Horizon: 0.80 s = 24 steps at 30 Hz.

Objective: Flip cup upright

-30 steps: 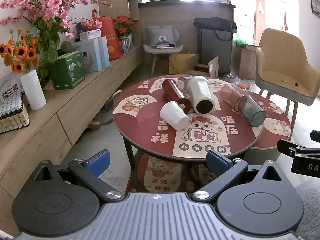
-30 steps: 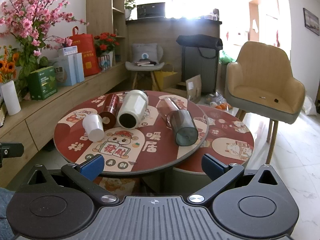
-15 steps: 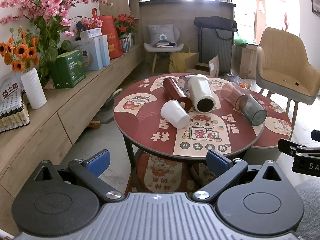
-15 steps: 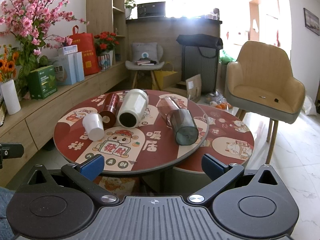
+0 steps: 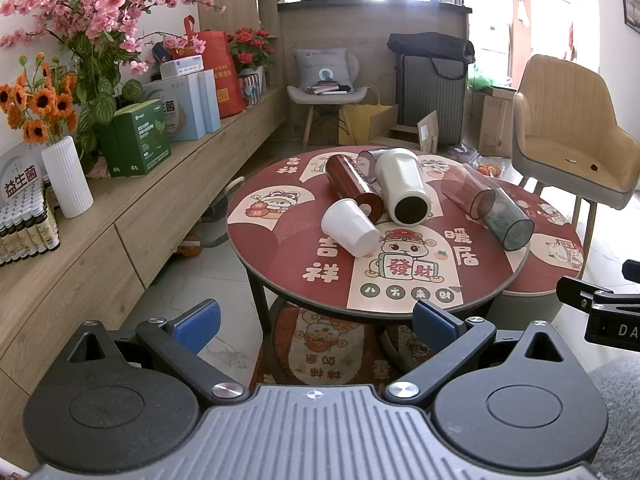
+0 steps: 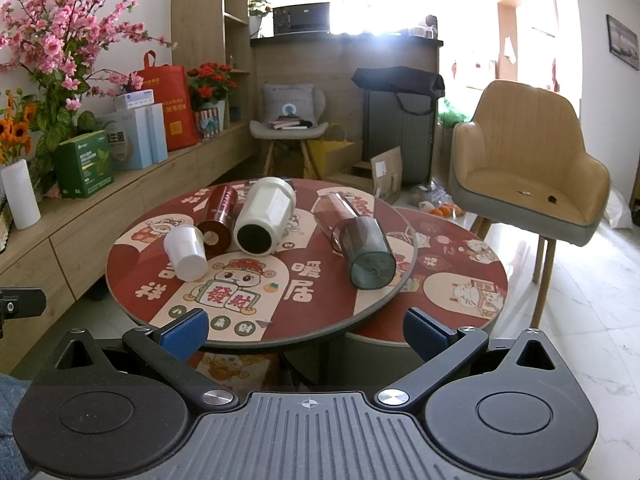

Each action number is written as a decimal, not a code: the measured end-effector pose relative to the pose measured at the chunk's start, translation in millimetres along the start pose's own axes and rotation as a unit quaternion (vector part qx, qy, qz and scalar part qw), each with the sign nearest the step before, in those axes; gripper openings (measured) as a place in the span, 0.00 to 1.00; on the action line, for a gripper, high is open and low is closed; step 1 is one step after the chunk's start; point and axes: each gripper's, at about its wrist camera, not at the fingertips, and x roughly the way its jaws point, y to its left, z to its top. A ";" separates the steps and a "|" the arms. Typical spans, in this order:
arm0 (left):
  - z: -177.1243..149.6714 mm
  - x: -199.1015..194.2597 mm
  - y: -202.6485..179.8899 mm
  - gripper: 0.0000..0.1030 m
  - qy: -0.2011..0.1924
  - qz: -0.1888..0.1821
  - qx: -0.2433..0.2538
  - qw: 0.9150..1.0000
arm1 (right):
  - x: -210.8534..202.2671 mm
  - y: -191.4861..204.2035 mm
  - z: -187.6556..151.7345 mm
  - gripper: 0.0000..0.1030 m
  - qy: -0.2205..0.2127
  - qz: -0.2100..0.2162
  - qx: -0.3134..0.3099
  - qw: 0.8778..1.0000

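Lying on their sides on a round red table [image 5: 280, 216] with cartoon prints are 4 cups, all well ahead of both grippers. Nearest the front left is a small white cup [image 5: 350, 228], its base facing the camera. Touching it from behind is a dark red tumbler [image 5: 352, 186]. Just beside that, to the right, lies a larger cream tumbler [image 5: 402, 186] with a dark end turned toward the viewer. Apart from these, toward the table's right edge, rests a smoky grey see-through cup [image 5: 486, 206].

From the right wrist view the same row appears: white cup [image 6: 185, 252], red tumbler [image 6: 216, 216], cream tumbler [image 6: 264, 214], grey cup [image 6: 360, 246].

The left gripper [image 5: 316, 320] is held short of the table's near edge, its 2 blue-padded fingers spread wide with nothing between them. The right gripper [image 6: 306, 326] is likewise spread wide and empty, its pads level with the table's front rim.

A second, lower round table [image 6: 460, 272] sits to the right. A tan armchair [image 6: 528, 168] stands behind it. A wooden sideboard [image 5: 120, 220] along the left wall carries flowers and boxes.
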 end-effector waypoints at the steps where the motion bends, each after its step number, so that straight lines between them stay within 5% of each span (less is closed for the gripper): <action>1: 0.0 0.1 -0.1 1.00 0.000 0.000 0.000 1.000 | -0.1 0.1 -0.3 1.00 0.000 0.000 0.000 1.000; 24: -2.2 2.8 -0.2 1.00 0.004 0.000 0.000 1.000 | 4.9 -6.1 -7.6 1.00 0.004 -0.003 0.004 1.000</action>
